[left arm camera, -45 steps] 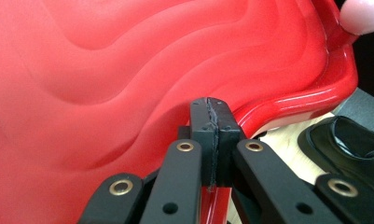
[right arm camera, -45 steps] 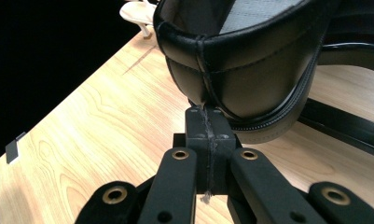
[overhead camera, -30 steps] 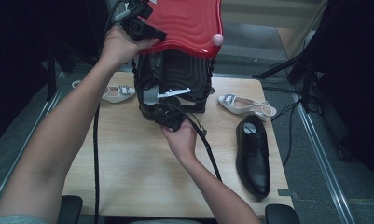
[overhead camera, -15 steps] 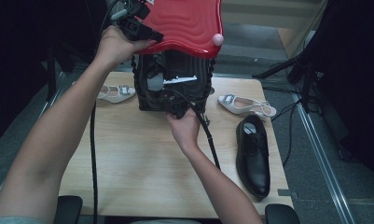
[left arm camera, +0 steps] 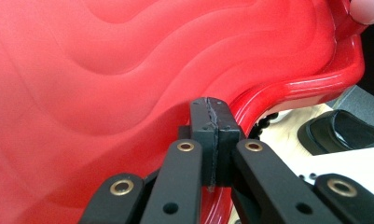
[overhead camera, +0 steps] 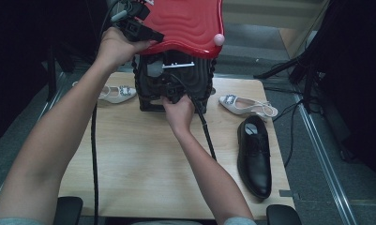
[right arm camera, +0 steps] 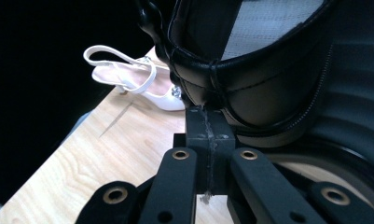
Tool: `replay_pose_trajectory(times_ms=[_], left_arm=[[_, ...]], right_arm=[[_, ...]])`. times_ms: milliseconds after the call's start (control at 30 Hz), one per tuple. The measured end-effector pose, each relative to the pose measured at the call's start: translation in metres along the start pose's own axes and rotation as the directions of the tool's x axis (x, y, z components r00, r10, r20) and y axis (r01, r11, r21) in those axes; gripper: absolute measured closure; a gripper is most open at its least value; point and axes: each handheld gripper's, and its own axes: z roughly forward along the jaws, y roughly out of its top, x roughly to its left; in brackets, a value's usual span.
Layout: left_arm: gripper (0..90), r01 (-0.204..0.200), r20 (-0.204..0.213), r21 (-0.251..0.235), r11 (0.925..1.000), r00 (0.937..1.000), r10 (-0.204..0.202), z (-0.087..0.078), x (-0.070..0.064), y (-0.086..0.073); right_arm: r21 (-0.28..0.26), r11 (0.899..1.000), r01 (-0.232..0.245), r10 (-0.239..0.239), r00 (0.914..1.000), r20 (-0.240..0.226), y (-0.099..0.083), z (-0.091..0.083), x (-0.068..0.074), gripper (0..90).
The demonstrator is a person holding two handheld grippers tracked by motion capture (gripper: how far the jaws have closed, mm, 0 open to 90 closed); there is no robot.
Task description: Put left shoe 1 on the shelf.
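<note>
**Me:** High view first: a wooden table with a black storage box standing at twelve o'clock. My left gripper holds its red lid raised. In the left gripper view the jaws are pressed together on the lid's rim.

**Listener:** And your other hand?

**Me:** My right gripper reaches into the box's open front. In the right gripper view its jaws are pinched tight on the collar of a black leather shoe, which sits at the box's mouth, partly inside, as far as I can tell.

**Listener:** What else lies on the table?

**Me:** A matching black shoe at four o'clock, its toe toward me. A white slingback sandal sits at two o'clock, and its partner at ten o'clock, just beside the box.

**Listener:** How far along are you?

**Me:** I judge it early. One black shoe is at the box; the other black shoe and both sandals are loose on the table. Whether shoes are going in or coming out, I cannot tell.
</note>
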Motion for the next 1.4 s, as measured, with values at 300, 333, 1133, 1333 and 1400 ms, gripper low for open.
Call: replay_pose_trajectory(times_ms=[300,333,1133,1333,1400], left_arm=[[90.0,0.011,0.001,-0.015,0.9998,0.9999,-0.011,-0.001,0.002,-0.003],[90.0,0.019,0.003,-0.013,0.9997,0.9998,-0.019,-0.002,0.002,-0.003],[69.4,0.000,0.067,-0.057,0.9984,0.9977,0.004,-0.043,-0.027,-0.027],[66.4,0.010,0.084,-0.043,0.9990,0.9965,-0.006,-0.044,-0.029,-0.044],[65.8,0.010,0.088,-0.039,0.9992,0.9961,-0.006,-0.043,-0.030,-0.050]], right_arm=[[0.031,0.999,-0.005,0.005,1.0000,-0.004,-0.008,0.012,-0.001,90.0],[0.028,1.000,0.006,-0.006,1.0000,-0.004,-0.010,0.010,0.000,90.0],[0.021,0.999,0.024,-0.022,0.9972,-0.072,-0.054,-0.055,-0.028,87.7],[0.020,1.000,-0.013,0.015,0.9937,-0.111,-0.067,-0.064,-0.041,90.0],[0.005,1.000,-0.014,0.014,0.9946,-0.103,-0.071,-0.068,-0.045,90.0]])
